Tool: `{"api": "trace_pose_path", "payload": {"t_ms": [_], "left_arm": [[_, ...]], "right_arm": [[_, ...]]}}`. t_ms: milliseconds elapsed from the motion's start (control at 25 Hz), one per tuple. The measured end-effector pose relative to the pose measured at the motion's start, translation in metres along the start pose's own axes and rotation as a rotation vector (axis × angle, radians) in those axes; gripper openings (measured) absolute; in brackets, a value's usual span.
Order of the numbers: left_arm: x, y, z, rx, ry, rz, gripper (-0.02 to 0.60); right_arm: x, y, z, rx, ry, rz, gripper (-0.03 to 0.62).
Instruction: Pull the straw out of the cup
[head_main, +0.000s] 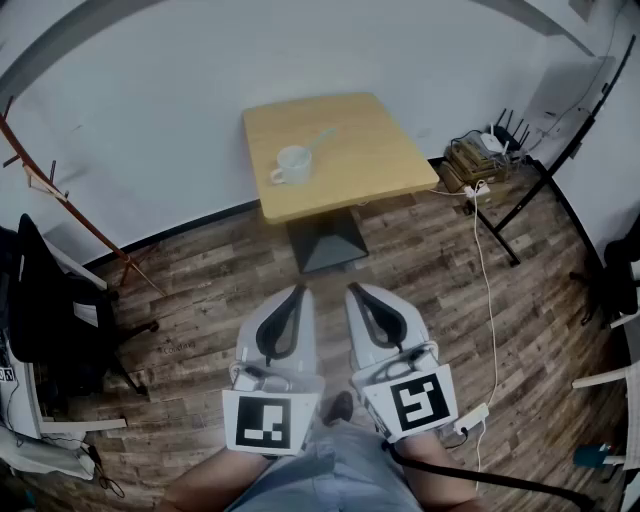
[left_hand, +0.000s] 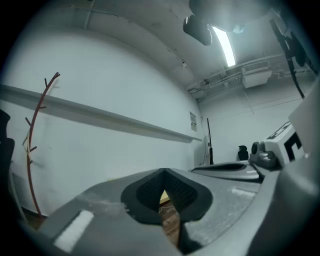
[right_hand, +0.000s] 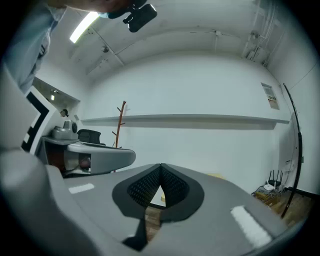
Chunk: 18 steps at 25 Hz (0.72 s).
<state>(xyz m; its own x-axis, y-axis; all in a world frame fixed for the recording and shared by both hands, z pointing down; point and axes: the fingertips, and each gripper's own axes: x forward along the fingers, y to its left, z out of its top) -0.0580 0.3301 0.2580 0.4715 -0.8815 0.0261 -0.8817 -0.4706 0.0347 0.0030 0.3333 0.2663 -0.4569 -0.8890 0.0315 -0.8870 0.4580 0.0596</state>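
A white cup (head_main: 293, 163) stands on the small wooden table (head_main: 370, 140) near its left side. A pale straw (head_main: 322, 140) leans out of the cup toward the back right. Both grippers are held low by the person's body, far short of the table, pointing toward it. My left gripper (head_main: 297, 290) (left_hand: 164, 172) has its jaws together at the tips, with nothing between them. My right gripper (head_main: 355, 290) (right_hand: 161, 166) is shut and empty as well. Neither gripper view shows the cup or the straw.
The table rests on a dark pedestal base (head_main: 325, 240) on a wood floor, against a white wall. A red-brown coat rack (head_main: 60, 195) and a chair with dark clothing (head_main: 40, 300) are at the left. Cables, a router (head_main: 490, 150) and a power strip (head_main: 470, 418) lie at the right.
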Motion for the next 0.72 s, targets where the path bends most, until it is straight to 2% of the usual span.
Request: {"api": "trace_pose_path", "payload": {"t_ms": [720], "left_arm": [[0.024,-0.045,-0.003,0.036,0.002,0.03,0.02]], "right_arm": [[-0.017,-0.039,-0.006,0.045,-0.026,0.074,0.006]]}}
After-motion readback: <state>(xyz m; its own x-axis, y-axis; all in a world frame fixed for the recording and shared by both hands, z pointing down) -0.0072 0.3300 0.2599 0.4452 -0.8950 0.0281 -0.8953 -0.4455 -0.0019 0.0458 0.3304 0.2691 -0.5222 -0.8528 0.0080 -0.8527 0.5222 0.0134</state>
